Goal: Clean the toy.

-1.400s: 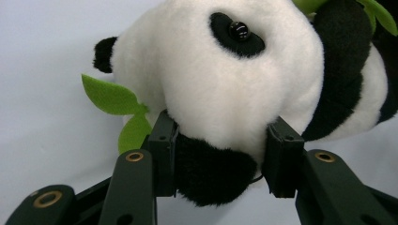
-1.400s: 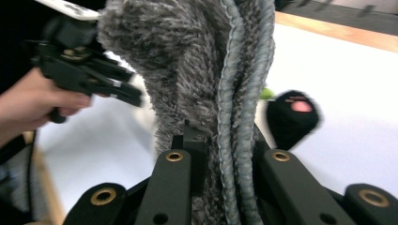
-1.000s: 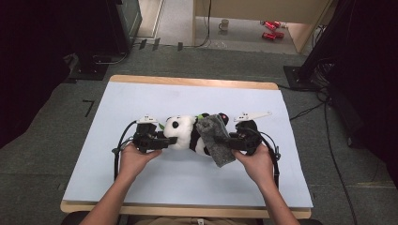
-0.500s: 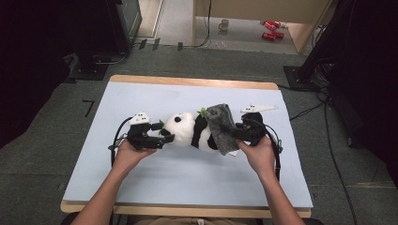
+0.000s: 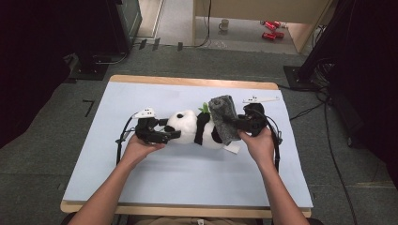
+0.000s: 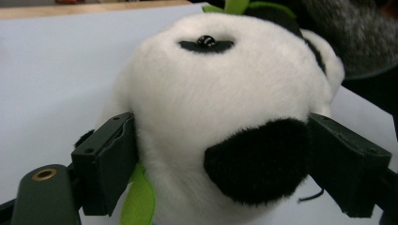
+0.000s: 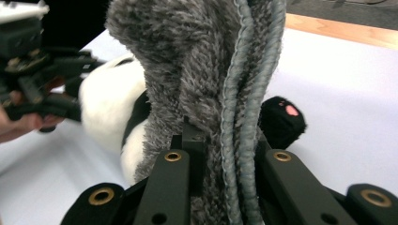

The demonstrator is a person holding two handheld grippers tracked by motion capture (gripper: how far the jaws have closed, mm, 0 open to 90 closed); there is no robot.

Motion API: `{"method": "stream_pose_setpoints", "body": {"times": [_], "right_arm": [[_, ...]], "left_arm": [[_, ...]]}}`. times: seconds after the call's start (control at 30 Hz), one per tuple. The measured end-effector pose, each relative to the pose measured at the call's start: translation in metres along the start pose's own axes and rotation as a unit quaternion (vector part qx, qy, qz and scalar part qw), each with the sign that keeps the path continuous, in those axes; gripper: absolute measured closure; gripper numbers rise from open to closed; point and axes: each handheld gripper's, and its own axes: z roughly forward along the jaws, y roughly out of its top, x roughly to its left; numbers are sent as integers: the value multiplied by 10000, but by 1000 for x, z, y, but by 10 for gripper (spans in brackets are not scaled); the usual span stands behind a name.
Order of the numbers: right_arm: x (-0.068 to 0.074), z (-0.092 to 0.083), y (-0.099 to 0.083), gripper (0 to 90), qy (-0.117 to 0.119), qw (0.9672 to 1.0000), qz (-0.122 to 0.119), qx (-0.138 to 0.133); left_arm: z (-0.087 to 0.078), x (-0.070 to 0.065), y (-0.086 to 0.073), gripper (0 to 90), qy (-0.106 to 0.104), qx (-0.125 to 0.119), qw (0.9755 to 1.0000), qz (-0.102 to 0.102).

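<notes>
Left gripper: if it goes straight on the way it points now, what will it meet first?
The left gripper would most likely meet the panda first: its white head with a black patch already sits between the open jaws. Whether the pads touch the fur is unclear.

The right hand-held gripper pinches a fuzzy grey knitted sock by its ribbed cuff, above a black-and-white plush panda lying on the pale blue worktop.

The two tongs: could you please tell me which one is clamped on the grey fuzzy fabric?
The right tongs, shut on the grey fuzzy fabric. The left tongs have just been opening, pads beside the panda's head.
</notes>
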Motion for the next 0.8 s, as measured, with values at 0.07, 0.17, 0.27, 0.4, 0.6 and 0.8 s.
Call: {"method": "stream_pose_setpoints", "body": {"times": [0.07, 0.17, 0.27, 0.4, 0.6, 0.8], "right_arm": [[0, 2, 4, 788, -4, 10000, 0, 26], [3, 6, 9, 789, -103, 9998, -176, 88], [2, 13, 12, 789, -149, 9997, -198, 92], [2, 10, 12, 789, -149, 9997, -169, 39], [14, -9, 22, 791, 84, 9998, -76, -169], [47, -2, 28, 791, 445, 9981, -412, -83]], "left_arm": [[0, -2, -2, 151, 11, 101, 9999, 14], [0, -7, -5, 154, 66, 204, 9997, 131], [0, -13, -7, 163, 247, 246, 9990, 294], [0, -17, -6, 328, 419, 114, 9990, 96], [-2, -35, 4, 472, 545, 215, 9983, -62], [2, -51, 3, 469, 718, 201, 9970, -208]]}}
